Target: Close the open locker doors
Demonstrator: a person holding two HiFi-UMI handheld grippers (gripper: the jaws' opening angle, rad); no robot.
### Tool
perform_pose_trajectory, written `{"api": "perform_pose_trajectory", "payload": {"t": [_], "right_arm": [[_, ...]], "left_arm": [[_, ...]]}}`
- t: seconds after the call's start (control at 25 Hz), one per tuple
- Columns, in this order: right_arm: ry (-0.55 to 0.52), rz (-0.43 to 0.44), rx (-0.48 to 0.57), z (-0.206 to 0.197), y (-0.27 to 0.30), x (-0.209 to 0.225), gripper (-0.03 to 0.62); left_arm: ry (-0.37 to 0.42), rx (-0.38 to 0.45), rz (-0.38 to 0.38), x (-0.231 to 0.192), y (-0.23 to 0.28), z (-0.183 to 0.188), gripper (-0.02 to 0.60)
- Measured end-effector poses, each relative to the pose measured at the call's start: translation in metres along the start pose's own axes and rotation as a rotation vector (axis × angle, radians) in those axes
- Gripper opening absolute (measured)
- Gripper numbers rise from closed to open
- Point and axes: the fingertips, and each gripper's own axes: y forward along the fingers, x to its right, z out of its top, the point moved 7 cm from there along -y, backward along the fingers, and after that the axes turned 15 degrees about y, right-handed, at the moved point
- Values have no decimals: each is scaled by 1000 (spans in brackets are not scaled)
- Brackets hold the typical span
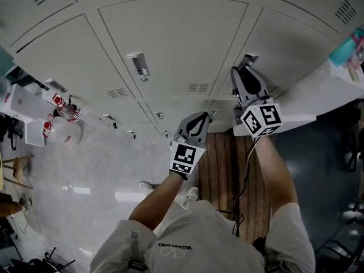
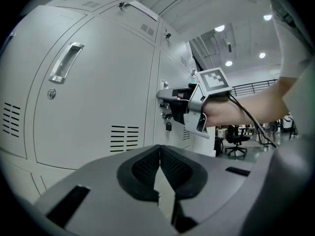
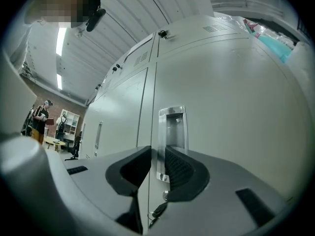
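Pale grey lockers [image 1: 170, 44] fill the wall ahead; speckled floor [image 1: 102, 175] on the left, wood-plank strip [image 1: 224, 169] under the person's feet. Right gripper [image 1: 244, 70] is up at the locker door [image 1: 284, 44] on the right side of the bank, nose on its chrome handle [image 3: 171, 127]. In the right gripper view the right gripper [image 3: 157, 154] has its jaws part-way apart, with the handle's left edge showing in the gap. A strip of door is visible between one pad and the chrome, so no clamp there. The locker door [image 3: 231, 112] looks close to flush with its neighbour along the seam; can't tell if it's latched. A small dark tag [image 2: 169, 126] hangs just below the handle. Left gripper [image 1: 196, 121] is held back from the lockers, lower than and left of the right one, pointing at them roughly level. The left gripper view shows the left gripper [image 2: 160, 154] with jaws closed together and nothing between them. Ahead of it is a shut door with a second handle [image 2: 66, 63] and vent slots [image 2: 124, 137]; the right gripper [image 2: 172, 96] is visible past that. A white ledge [image 1: 296, 110] runs off to the right of the lockers with teal items [image 1: 347, 47] on it. Office chair [image 2: 236, 136] sits in the hall beyond; two people [image 3: 39, 119] stand far off at a table.
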Motion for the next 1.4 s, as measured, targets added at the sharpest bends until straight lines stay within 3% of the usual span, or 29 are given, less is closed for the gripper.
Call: {"api": "perform_pose_trajectory", "payload": {"t": [0.84, 0.96, 1.12, 1.4], "right_arm": [[-67, -90, 2, 10, -32, -16, 153], [-60, -94, 0, 10, -57, -25, 132], [-5, -93, -42, -4, -96, -43, 22], [74, -126, -68, -24, -128, -92, 11]], "left_arm": [[11, 3, -3, -1, -13, 3, 5], [0, 18, 4, -5, -27, 8, 5], [-46, 48, 25, -17, -60, 20, 5], [-80, 55, 58, -52, -147, 35, 5]]}}
